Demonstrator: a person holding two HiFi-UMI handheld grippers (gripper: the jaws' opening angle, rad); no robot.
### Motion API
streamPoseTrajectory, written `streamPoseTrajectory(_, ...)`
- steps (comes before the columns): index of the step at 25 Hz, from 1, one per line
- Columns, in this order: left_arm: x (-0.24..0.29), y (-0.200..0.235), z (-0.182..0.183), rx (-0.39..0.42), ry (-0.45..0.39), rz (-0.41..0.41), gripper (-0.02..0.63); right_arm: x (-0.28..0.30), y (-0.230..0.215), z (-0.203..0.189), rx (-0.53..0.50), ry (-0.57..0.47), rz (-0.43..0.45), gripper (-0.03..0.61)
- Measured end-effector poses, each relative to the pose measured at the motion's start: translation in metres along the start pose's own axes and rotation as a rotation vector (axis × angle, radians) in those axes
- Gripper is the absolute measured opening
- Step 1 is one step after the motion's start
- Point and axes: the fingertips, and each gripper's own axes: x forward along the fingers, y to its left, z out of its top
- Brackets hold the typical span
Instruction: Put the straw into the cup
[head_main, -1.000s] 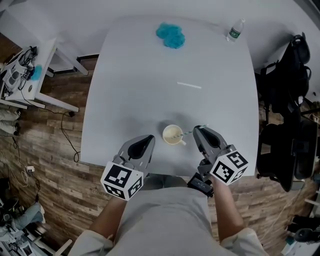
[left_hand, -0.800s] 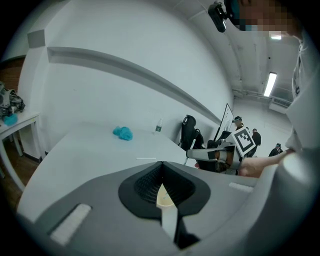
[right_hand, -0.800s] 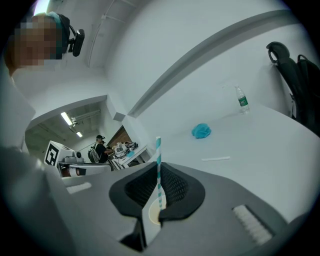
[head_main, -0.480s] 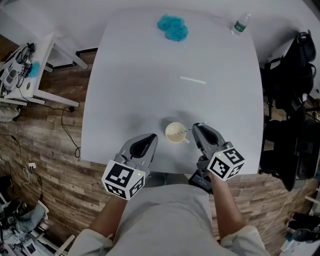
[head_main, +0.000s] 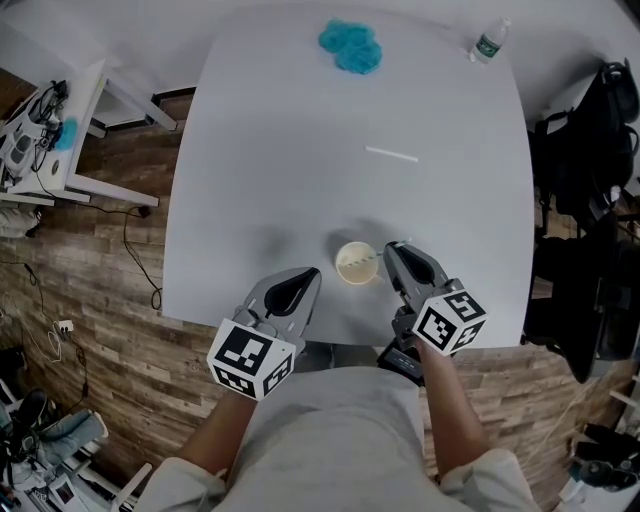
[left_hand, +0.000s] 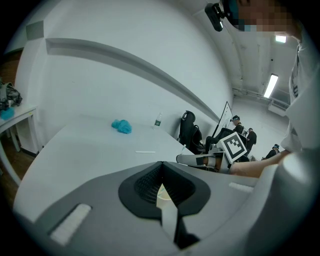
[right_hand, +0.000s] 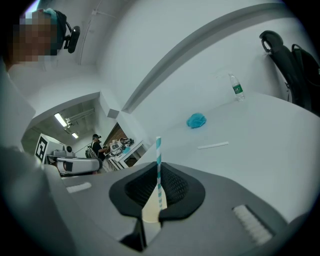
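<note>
At the near edge of the table (head_main: 290, 150), the left gripper (head_main: 313, 271) is hovering with its jaws pressed together and nothing between them, its tip pointing toward the cup (head_main: 356, 263) from just beside it. The right gripper (head_main: 391, 247) is sitting on the cup's other side, its jaws clamping a teal-and-white striped straw (right_hand: 158, 165). In the right gripper view the straw is standing upright between the pads, its top poking above them and its lower part running down in front of the pale cup seen through the gap. From the head view the straw's lower end is reaching over the cup's mouth; whether it is touching the inside cannot be told. The cup is standing upright near the table's front edge, between the two grippers. Farther out, a white spare straw (head_main: 391, 154) is lying flat mid-table, well apart from the cup. Near the far edge a blue cloth (head_main: 351, 46) is lying crumpled, and a bottle (head_main: 490, 41) is standing at the far right corner.
</note>
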Motion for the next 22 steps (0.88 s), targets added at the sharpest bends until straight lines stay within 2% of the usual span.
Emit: streamPoseTrajectory(22,-0.002,0.011,-0.007,0.007,0.034,0.002,0.018,0.018,-0.011,-0.017,0.033,0.022,-0.016,0.03)
